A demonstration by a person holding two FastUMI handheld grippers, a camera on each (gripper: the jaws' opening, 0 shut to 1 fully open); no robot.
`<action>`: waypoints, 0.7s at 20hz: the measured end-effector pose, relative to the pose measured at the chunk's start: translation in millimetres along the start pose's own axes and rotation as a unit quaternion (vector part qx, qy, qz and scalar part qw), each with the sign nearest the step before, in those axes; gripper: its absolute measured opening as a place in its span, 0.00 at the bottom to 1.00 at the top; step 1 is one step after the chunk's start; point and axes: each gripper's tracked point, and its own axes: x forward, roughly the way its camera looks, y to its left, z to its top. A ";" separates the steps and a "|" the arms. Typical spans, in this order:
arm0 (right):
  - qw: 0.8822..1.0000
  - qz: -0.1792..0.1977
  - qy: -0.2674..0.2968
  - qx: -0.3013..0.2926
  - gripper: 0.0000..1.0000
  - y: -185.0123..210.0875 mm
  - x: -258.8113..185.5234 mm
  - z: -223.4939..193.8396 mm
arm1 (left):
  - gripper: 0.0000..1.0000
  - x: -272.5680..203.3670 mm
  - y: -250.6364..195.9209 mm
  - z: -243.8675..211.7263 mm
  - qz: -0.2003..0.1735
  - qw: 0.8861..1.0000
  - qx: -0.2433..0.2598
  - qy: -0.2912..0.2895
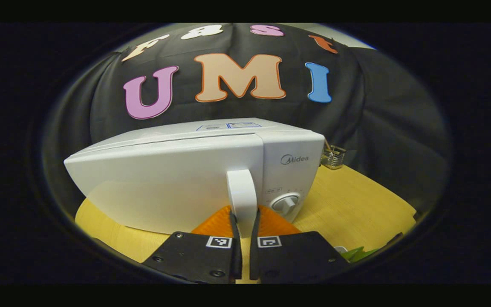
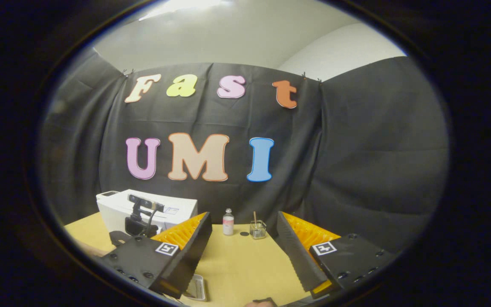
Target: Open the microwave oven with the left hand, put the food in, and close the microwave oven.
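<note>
Booth: black cloth hung behind a yellow table (image 1: 356, 200), and the microwave (image 1: 186, 170) sat on that table, its door (image 1: 160, 183) facing the left gripper.

Left gripper: and there it was, the left gripper (image 1: 244, 224) closed tight on the white door handle (image 1: 242, 192), a finger (image 1: 234, 230) on each side of the handle's lower end.

Door: it looked swung a little out from the body, though the fisheye bend made that hard to call.

Right gripper: the right gripper (image 2: 243, 238) hung wide open over the table with nothing between its fingers, well apart from the microwave (image 2: 143, 209).

Food: could not be made out; a green scrap (image 1: 358, 253) showed at the left gripper view's lower edge, too cut off to name.

Tray: a pale tray corner (image 2: 197, 288) lay under the right gripper, contents hidden.

Jar: a small glass jar (image 2: 257, 229) stood by the cloth with a stick upright in it, a little bottle (image 2: 228, 222) just beside it.

Risk, slip: the grip sat low on the handle, so a pull off the door's arc could have let the fingers slide off the end.

Risk, drag: a hard tug could have dragged the light microwave across the table instead of opening it.

Risk, collision: a door swinging wide could have met the right gripper had it moved in early.
</note>
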 end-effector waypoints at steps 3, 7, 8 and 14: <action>1.000 0.000 -0.001 0.000 0.97 1.2 0.9 0.9 | 0.06 0.1 0.0 -0.5 -0.008 1.000 -0.008 0.010; 1.000 -0.005 -0.003 0.002 0.97 -0.3 6.8 2.3 | 0.01 0.1 -0.1 -1.0 -0.012 1.000 -0.013 0.015; 1.000 -0.007 -0.004 0.003 0.97 -1.0 7.6 3.4 | 0.02 -0.8 -1.2 -1.6 -0.016 1.000 -0.012 0.021; 1.000 -0.002 0.002 0.010 0.97 4.5 19.8 -4.8 | 0.02 -67.5 1.7 -28.6 -0.038 0.999 -0.017 0.003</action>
